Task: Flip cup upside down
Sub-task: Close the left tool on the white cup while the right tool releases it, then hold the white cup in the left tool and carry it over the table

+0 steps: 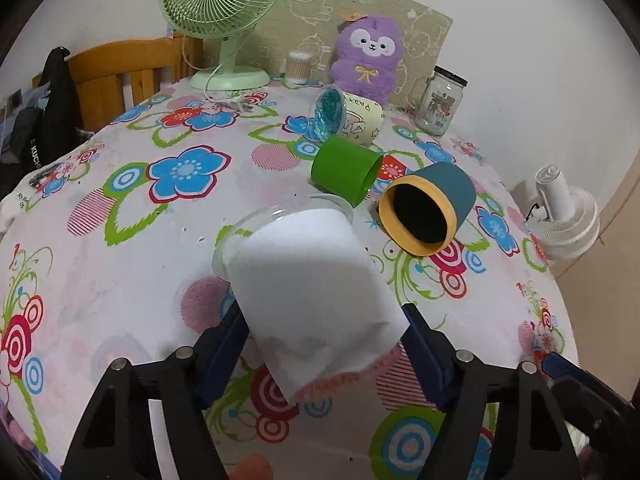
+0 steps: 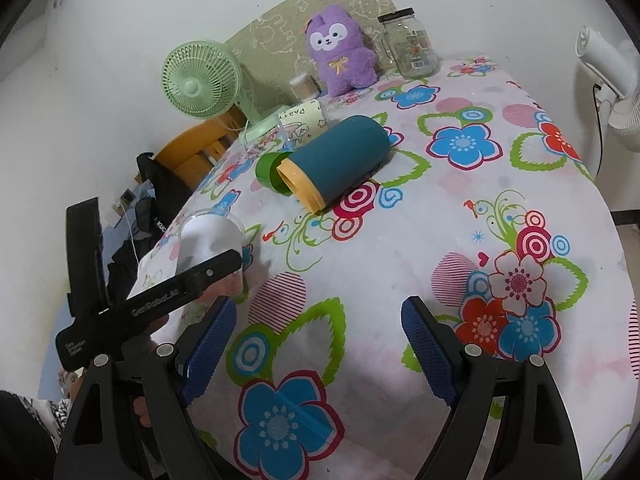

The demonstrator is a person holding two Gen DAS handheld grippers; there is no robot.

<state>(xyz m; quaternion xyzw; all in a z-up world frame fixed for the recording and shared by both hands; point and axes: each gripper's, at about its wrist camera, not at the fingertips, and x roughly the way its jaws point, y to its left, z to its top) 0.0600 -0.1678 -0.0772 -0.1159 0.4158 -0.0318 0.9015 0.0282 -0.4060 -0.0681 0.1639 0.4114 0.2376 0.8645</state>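
My left gripper (image 1: 324, 320) is shut on a clear plastic cup with a white paper lining (image 1: 304, 280). The cup is tilted, its rim pointing away and down toward the flowered tablecloth (image 1: 140, 280). The blue pads (image 1: 224, 344) press both sides of the cup near its base. In the right wrist view the same cup (image 2: 210, 240) shows at the left, held by the black left gripper. My right gripper (image 2: 320, 320) is open and empty above the tablecloth (image 2: 400, 240), to the right of the cup.
A green cup (image 1: 346, 170), a teal cup with yellow rim (image 1: 428, 210) and a cream printed cup (image 1: 352, 116) lie on their sides. Behind stand a green fan (image 1: 222, 20), a purple plush toy (image 1: 368, 56), a glass jar (image 1: 440, 100), a cotton-swab box (image 1: 298, 66). A white fan (image 1: 560, 216) stands right of the table.
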